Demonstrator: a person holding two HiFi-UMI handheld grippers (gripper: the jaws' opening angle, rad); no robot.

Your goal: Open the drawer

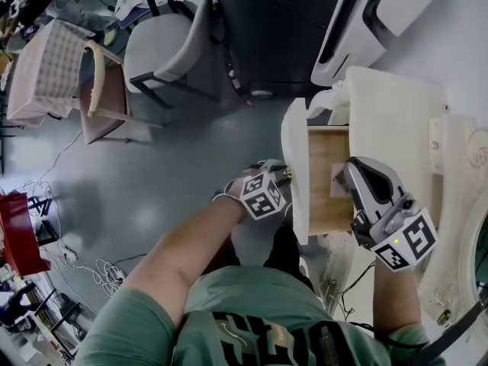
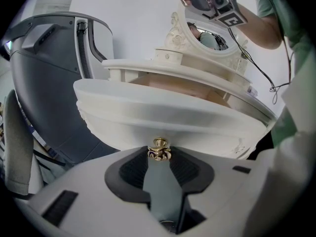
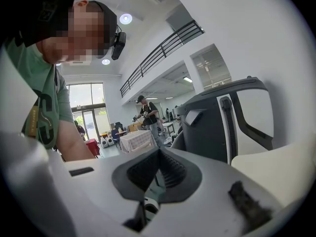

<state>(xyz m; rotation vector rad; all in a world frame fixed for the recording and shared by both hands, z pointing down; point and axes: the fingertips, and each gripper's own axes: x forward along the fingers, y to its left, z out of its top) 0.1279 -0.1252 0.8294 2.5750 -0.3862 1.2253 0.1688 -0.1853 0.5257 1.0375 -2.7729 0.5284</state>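
The drawer (image 1: 326,204) is seen standing partly out of the cream dressing table (image 1: 396,105), right of centre in the head view, with its bare wooden floor exposed. Its curved cream front (image 2: 168,112) is turned toward the person, and a small brass knob (image 2: 159,143) is set at the middle of that front. The knob is pinched at the tips of the left gripper (image 2: 159,157), a black pad lying against each side of it. In the head view this gripper (image 1: 280,180) is found just left of the drawer front, pointed steeply down.

The right gripper (image 1: 354,170) is held over the open drawer, near the table's edge. In its own view the jaws (image 3: 159,154) are pressed together at the tips, and nothing is carried between them.

An ornate oval mirror (image 2: 212,38) is mounted on the table top. A dark machine with white panels (image 1: 358,21) is stood beside the table, and a grey chair (image 1: 164,40) further off on the floor.
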